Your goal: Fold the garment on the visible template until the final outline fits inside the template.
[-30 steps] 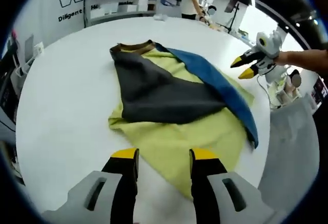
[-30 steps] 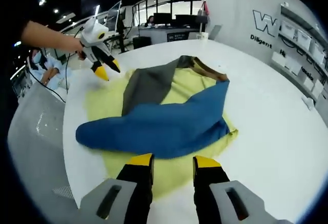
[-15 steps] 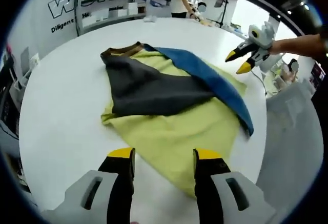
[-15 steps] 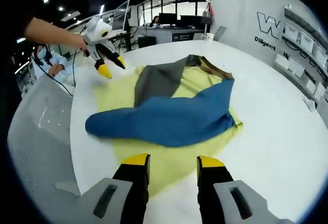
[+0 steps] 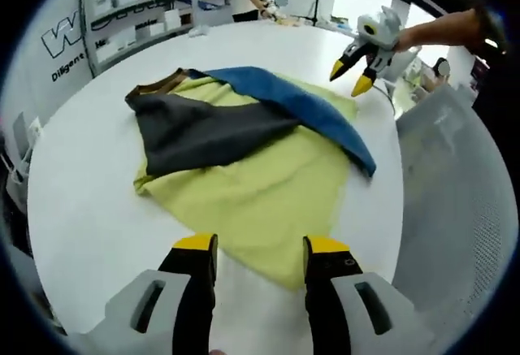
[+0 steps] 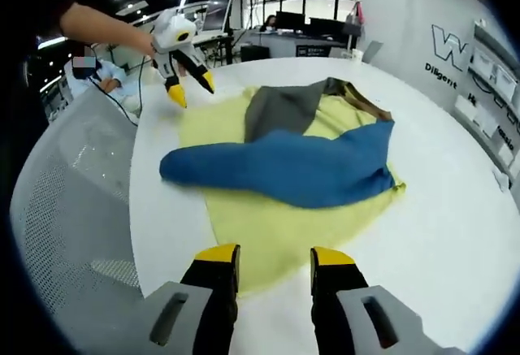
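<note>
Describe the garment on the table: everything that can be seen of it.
The garment is a soft, knit-looking top in colour blocks: dark grey, blue and yellow-green, with a brown neckband. It lies flat on the round white table, its grey and blue parts folded in across the yellow-green area. The blue part runs as a long band, its end reaching toward the table's edge. Whether the yellow-green is garment or template cannot be told. The left gripper and right gripper hang above the table, both open, neither touching the fabric.

Large outlined "W" on the white wall (image 5: 69,34), far ahead and left of the left claw, with "Diligent" in small dark letters beneath. Same wall (image 6: 455,50) ahead and right of the right claw: "W", "Diligent", rest cut off.
</note>
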`<state>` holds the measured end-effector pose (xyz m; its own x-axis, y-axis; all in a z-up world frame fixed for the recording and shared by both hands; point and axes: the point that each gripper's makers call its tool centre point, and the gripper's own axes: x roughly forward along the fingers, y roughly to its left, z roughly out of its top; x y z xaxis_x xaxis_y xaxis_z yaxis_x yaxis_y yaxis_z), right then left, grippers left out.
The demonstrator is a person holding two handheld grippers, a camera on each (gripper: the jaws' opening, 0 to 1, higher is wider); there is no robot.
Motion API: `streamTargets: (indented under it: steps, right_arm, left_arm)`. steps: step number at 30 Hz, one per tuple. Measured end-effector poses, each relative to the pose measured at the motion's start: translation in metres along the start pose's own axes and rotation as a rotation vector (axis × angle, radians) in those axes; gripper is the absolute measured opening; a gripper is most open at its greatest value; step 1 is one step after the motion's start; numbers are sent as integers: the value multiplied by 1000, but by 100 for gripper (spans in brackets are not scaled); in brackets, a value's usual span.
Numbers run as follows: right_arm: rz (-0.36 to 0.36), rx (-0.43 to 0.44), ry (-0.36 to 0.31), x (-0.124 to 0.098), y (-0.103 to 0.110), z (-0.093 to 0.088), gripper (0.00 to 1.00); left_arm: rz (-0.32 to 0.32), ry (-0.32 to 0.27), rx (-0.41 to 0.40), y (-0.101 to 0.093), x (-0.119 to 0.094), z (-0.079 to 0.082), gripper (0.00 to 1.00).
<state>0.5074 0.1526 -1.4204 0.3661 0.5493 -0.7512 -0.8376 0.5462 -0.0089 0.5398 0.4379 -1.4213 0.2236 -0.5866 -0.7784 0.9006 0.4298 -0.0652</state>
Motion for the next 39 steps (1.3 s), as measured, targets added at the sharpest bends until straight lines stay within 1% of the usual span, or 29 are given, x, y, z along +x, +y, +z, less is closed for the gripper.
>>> streamTargets:
  steps: [3, 6, 8, 10, 14, 17, 18, 20, 21, 22, 24, 29, 34, 39]
  right_arm:
    - [24, -21, 17, 0, 10, -6, 23]
    - [44, -36, 35, 2, 19, -13, 23]
    - [52, -70, 55, 4, 24, -19, 23]
    - [51, -74, 63, 6, 25, -22, 22]
    - [43, -81, 72, 9, 24, -25, 18]
    - [30, -97, 87, 11, 23, -28, 13]
    - [21, -108, 103, 12, 22, -31, 13]
    - [16, -125, 92, 11, 23, -29, 12]
    - [14, -119, 91, 11, 23, -29, 10]
    - [5, -124, 92, 11, 23, -29, 9]
    - [-7, -158, 94, 10, 22, -30, 5]
    - [-21, -161, 94, 5, 20, -31, 0]
    - [-19, -169, 110, 1, 20, -36, 0]
    - [-4, -154, 119, -3, 27, -40, 0]
  left_arm:
    - [-25, 25, 20, -10, 2, -8, 30]
    - [-45, 41, 30, -19, 5, -14, 29]
    - [-51, 61, 46, -23, 6, -21, 27]
    - [-54, 77, 50, -26, 7, -27, 26]
    - [-49, 91, 58, -29, 7, -31, 22]
    - [-30, 86, 84, -26, 7, -29, 19]
    - [-30, 86, 81, -24, 7, -30, 18]
    - [-25, 92, 94, -23, 6, -31, 12]
    - [-23, 98, 107, -23, 5, -32, 9]
    - [-27, 97, 125, -24, 5, -33, 8]
    - [-25, 95, 122, -24, 5, -33, 7]
    - [-23, 104, 103, -25, 5, -34, 2]
    - [-33, 114, 60, -29, 3, -35, 0]
    - [-38, 125, 61, -31, 1, -38, 0]
